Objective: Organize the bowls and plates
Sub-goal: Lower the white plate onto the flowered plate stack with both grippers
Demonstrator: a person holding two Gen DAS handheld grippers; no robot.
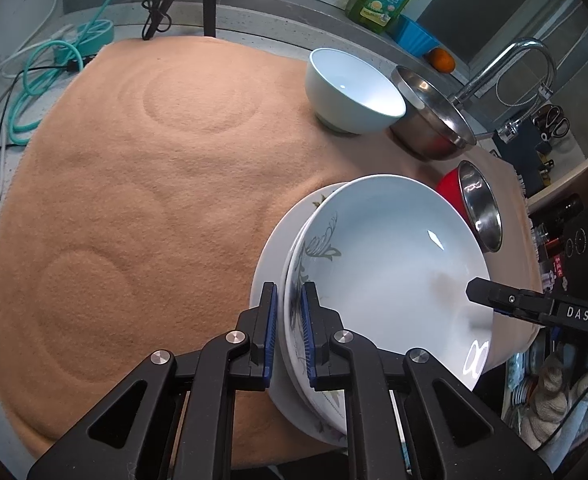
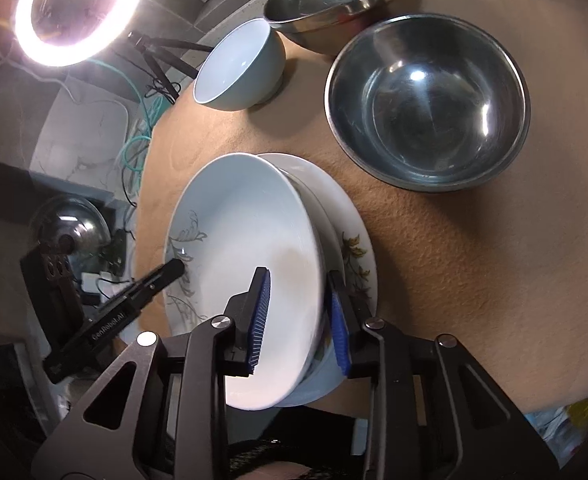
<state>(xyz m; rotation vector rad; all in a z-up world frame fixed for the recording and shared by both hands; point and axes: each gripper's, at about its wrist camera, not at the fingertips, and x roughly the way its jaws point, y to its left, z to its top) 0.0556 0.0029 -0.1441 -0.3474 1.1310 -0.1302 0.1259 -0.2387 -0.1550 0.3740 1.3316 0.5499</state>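
Left wrist view: your left gripper (image 1: 290, 320) is clenched on the near rim of the plate stack (image 1: 389, 264), which sits at the cloth's (image 1: 134, 200) near right edge. Right wrist view: your right gripper (image 2: 297, 316) straddles the top plate's (image 2: 250, 248) opposite rim, pads not visibly pressing, steel bowl (image 2: 425, 100) beyond.

Your left claw (image 1: 290, 320) points steeply down, its blue pads clamped on a plate rim. Your right claw (image 2: 299, 316) tilts down too, pads straddling the opposite rim.
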